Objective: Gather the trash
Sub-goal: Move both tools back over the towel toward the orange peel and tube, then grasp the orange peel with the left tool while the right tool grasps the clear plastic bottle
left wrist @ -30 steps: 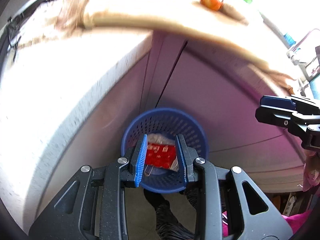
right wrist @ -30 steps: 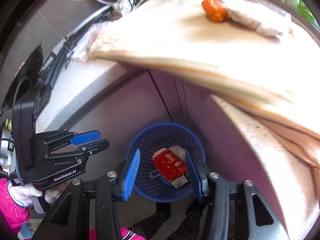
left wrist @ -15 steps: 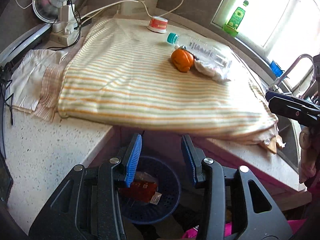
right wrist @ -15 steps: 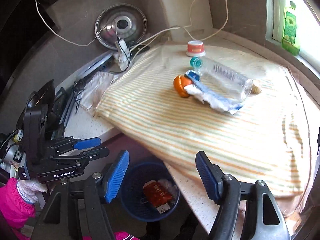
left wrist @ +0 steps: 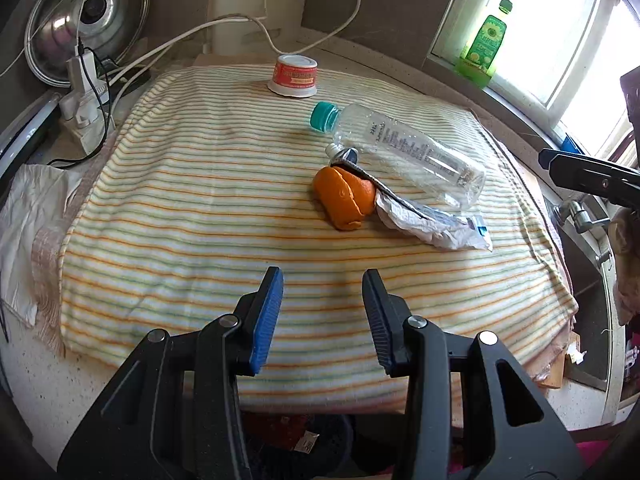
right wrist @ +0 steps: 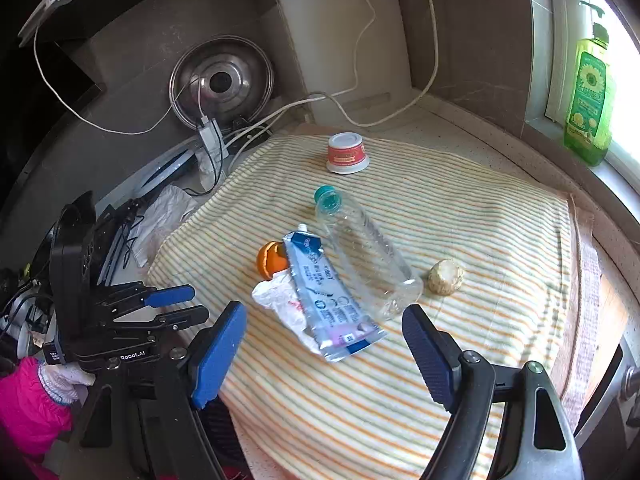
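The left gripper (left wrist: 323,316) hangs over the near edge of the worktop (left wrist: 48,380) with its jaws partly apart and nothing between them; the right gripper (right wrist: 324,354) hangs over the same edge with its jaws opening wide, also empty. Below the edge, between the left gripper's arms, a red packet (left wrist: 280,426) shows in a dark basket (left wrist: 332,432) (only a sliver of each is visible). A striped cloth (left wrist: 180,208) covers most of the worktop and carries the remaining trash near its middle: a crumpled white wrapper (right wrist: 280,300) lies under a flattened tube (right wrist: 324,296), whose nozzle end rests against an orange peel (left wrist: 346,196). A clear plastic bottle (left wrist: 404,152) with a green cap lies on its side just behind the tube, touching it, and a small beige lump (right wrist: 446,276) sits beside the bottle's base. Toward the far edge an upturned red-and-white cup (left wrist: 294,76) stands apart from the rest. A green soap bottle (right wrist: 588,96) stands on the window sill beyond.
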### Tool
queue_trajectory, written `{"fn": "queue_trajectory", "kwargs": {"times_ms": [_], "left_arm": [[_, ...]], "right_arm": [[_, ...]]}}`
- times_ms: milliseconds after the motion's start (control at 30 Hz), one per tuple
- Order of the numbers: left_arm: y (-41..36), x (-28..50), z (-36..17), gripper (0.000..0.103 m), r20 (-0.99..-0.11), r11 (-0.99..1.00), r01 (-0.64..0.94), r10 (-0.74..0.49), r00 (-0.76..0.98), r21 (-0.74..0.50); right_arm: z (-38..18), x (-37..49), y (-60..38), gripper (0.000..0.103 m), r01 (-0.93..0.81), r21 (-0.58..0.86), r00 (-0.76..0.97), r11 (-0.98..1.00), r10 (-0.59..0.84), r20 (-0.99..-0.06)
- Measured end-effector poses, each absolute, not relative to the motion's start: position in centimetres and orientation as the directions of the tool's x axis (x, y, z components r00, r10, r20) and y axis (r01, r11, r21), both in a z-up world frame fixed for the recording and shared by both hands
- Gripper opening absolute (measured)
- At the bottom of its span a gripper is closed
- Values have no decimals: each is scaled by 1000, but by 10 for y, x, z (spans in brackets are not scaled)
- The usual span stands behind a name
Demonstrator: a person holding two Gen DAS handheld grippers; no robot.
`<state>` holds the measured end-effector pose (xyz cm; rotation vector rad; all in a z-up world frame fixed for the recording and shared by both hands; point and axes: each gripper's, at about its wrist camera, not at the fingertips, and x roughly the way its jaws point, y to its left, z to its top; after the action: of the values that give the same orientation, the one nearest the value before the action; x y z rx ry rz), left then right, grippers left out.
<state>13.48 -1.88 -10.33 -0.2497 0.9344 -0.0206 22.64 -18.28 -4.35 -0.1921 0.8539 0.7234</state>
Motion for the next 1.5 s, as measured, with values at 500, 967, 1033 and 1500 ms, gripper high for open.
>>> {"fn": "queue_trajectory", "kwargs": {"times_ms": [500, 967, 1033, 1500], "left_arm": [[-34, 199, -126, 42, -838, 988, -30, -114, 534, -153], [-36, 225, -132, 59, -830, 980, 4, -170, 531, -198], [-34, 227, -133, 52, -828, 977, 3, -182, 531, -212], [-31, 216, -131, 31, -819, 973, 28, -210, 534, -231]], "right_arm": [[-66, 301, -169, 82, -688, 170, 321, 705, 507, -800], [-91, 343, -134, 82, -712, 207, 211, 671, 486, -848], [-99, 346, -127, 82, -716, 207, 193, 667, 474, -859], [-122, 355, -106, 61, -719, 213, 129, 661, 429, -894]]}}
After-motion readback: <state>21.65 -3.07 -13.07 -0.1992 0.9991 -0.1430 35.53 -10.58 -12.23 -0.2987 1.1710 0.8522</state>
